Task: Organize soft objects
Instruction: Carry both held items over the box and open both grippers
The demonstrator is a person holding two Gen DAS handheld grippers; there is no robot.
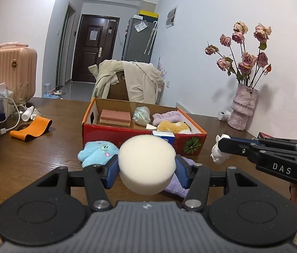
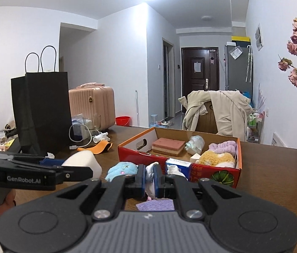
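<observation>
My left gripper (image 1: 146, 169) is shut on a round cream sponge (image 1: 146, 158), held above the table in front of the red cardboard box (image 1: 127, 136). The right wrist view shows that sponge (image 2: 84, 161) in the left gripper (image 2: 75, 166) at the left. My right gripper (image 2: 149, 179) is shut on a crumpled white tissue (image 2: 151, 171); from the left wrist it shows as the right gripper (image 1: 220, 146) with the tissue (image 1: 219, 155) hanging from its tip. On the table below lie a blue plush toy (image 1: 96, 151) and a purple cloth (image 1: 177, 186).
The box (image 2: 140, 155) holds a pink sponge (image 1: 115, 117), a shiny bag, a lilac headband (image 1: 166, 116), a yellow plush (image 1: 172, 126) and a tissue pack. A vase of dried roses (image 1: 243, 109) stands right, an orange band (image 1: 32, 128) and a black paper bag (image 2: 41, 113) left.
</observation>
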